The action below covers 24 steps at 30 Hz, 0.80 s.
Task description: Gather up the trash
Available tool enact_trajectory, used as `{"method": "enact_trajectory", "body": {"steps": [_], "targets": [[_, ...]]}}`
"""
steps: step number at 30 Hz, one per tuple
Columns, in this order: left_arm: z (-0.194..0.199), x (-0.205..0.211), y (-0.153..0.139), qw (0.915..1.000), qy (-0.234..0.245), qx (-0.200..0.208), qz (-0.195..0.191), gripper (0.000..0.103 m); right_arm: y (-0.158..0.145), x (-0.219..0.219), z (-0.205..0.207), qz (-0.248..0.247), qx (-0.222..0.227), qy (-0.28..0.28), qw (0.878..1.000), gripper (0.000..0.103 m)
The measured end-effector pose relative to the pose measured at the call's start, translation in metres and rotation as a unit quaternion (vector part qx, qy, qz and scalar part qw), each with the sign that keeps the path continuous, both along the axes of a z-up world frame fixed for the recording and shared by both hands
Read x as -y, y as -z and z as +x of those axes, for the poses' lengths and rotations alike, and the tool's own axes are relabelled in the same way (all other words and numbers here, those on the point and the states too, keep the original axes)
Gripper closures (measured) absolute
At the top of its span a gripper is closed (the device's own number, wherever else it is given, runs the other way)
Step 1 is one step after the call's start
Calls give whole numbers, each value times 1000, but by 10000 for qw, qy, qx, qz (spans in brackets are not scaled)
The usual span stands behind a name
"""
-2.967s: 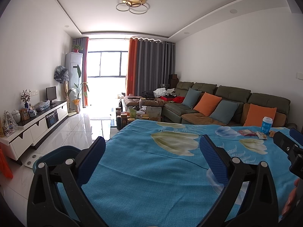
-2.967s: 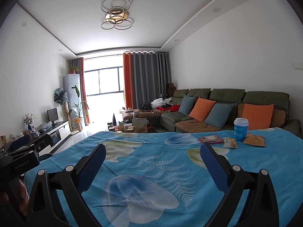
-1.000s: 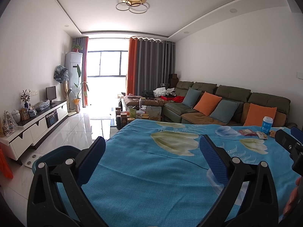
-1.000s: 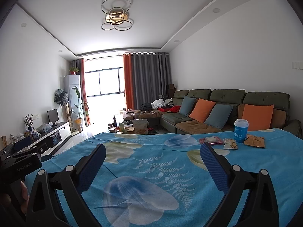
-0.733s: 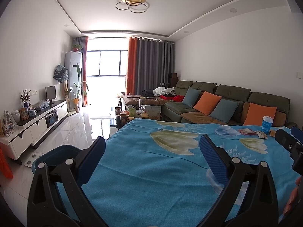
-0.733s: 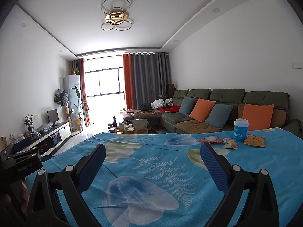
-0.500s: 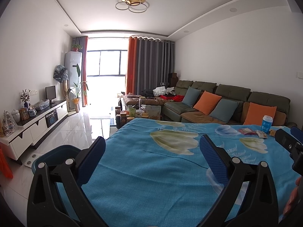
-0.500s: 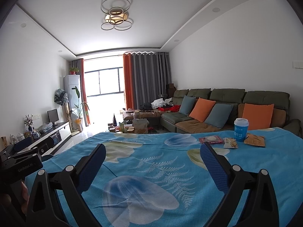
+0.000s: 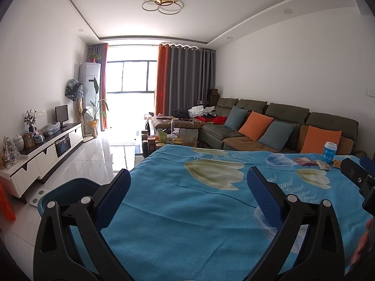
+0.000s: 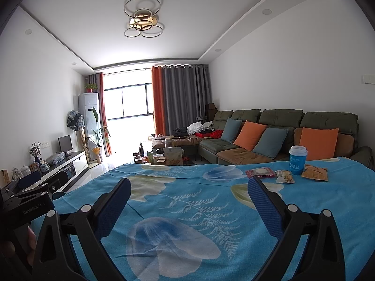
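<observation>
Over the near edge of the blue floral tablecloth (image 10: 187, 210) I hold my right gripper (image 10: 187, 201) spread wide, gripping nothing; my left gripper (image 9: 187, 194) is equally wide and empty. Near the cloth's far right edge stand a lidded blue cup (image 10: 297, 160) and three snack wrappers (image 10: 284, 176). Beside the left edge sits a teal bin (image 9: 68, 193), contents hidden.

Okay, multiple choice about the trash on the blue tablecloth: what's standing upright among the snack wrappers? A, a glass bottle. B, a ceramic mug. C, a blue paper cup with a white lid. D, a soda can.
C: the right wrist view shows a blue paper cup with a white lid standing upright on the tablecloth, between a small snack wrapper and a brown wrapper.
</observation>
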<state>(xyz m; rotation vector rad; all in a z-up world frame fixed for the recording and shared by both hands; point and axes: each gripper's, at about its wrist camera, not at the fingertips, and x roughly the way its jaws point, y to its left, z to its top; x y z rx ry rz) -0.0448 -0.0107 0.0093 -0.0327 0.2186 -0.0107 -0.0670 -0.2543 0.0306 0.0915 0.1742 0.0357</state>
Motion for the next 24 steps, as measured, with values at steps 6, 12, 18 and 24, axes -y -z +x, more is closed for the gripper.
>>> {"method": "enact_trajectory", "body": {"steps": [6,12,18,24], "targets": [[0,1,0,10000,7,12,18,6,0,0,0,14,-6,-1,10000,7],[1,4,-1,9999,153,23,39,6,2,3,-1,42,-21,21,10000,7],[16,13,-2,9984,348,-425,147,6,2,12,1,81,-98,83,9999,7],[77,18,17,9838,511,-1709,182,6,6,37,16,104,-622,304,9975,7]]}}
